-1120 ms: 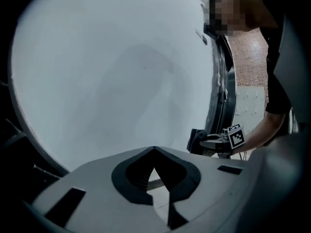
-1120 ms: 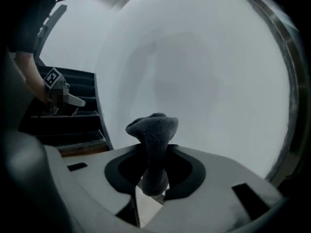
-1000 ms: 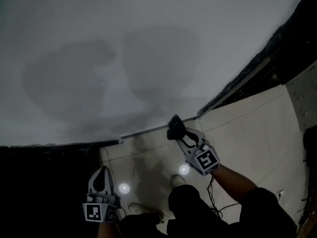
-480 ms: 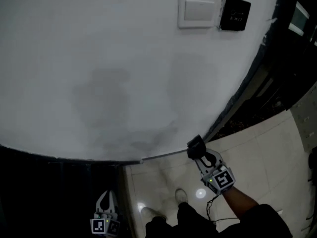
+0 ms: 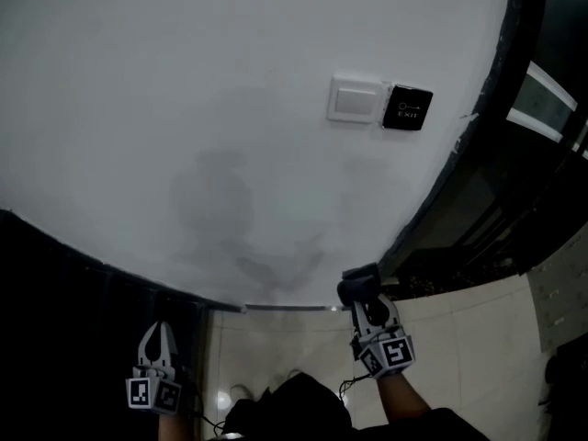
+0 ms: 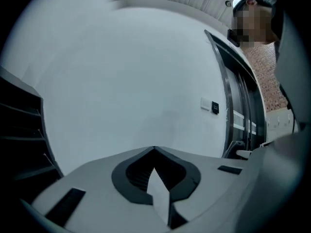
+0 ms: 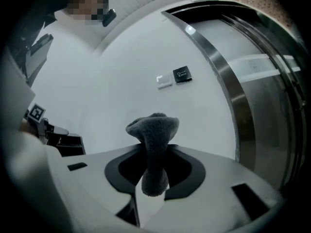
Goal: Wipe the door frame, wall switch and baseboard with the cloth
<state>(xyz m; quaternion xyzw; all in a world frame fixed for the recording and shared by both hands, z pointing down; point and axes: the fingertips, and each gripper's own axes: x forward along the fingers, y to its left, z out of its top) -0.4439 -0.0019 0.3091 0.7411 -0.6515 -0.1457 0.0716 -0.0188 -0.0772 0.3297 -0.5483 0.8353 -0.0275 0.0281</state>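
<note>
My right gripper (image 5: 360, 288) is shut on a dark grey cloth (image 5: 356, 281), held close to the foot of the white wall where the thin baseboard (image 5: 285, 308) meets the dark door frame (image 5: 478, 127). In the right gripper view the cloth (image 7: 151, 125) bulges out between the jaws of that gripper (image 7: 156, 147). The white wall switch (image 5: 356, 99) sits high on the wall beside a black EXIT button (image 5: 407, 108); both lie well above the cloth. My left gripper (image 5: 158, 333) hangs low at the left, shut and empty, its tips (image 6: 154, 148) pressed together.
A dark panel (image 5: 55, 338) borders the wall at the lower left. Pale glossy floor tiles (image 5: 459, 338) lie below the baseboard. The metal-edged glass door (image 7: 252, 72) stands right of the frame. My legs and arm fill the bottom edge.
The head view has swung up the wall, bringing the switch and EXIT button into sight and then lower in frame. The right gripper keeps the cloth by the wall's foot; the left gripper stays low.
</note>
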